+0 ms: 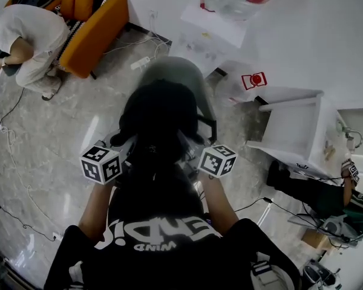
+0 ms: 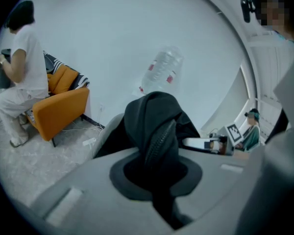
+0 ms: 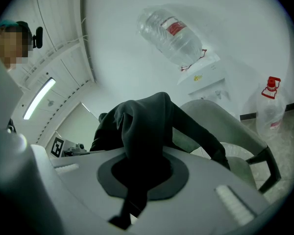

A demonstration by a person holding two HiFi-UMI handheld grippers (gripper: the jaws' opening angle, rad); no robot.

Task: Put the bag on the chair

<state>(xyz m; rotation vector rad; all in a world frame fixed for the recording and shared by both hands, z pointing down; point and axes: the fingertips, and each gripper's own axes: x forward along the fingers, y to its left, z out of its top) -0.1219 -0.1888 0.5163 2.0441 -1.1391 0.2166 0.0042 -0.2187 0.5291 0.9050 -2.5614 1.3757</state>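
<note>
1. My left gripper (image 2: 156, 187) is pressed together, pinching a fold of the black bag (image 1: 160, 116). A zipper runs up the fold. I grip high on the fabric so the body hangs below.
2. My right gripper (image 3: 136, 187) is clamped the same way on another bunch of the bag's cloth, on the bag's other side.
3. I use two pinches, one on each side, so the bag stays spread and level between them and does not swing or fold up.
4. The bag is straight ahead of me, over the seat of the grey chair (image 1: 172, 71), with the chair back rising behind it. I cannot tell if its bottom touches the seat.
5. My guess is this is the placing step. The seat should take the weight before I let go, or the bag may slump off the front edge.
6. The orange armchair (image 1: 97, 26) and the person in white (image 1: 30, 38) are well apart on the left, and not in the way.
</note>
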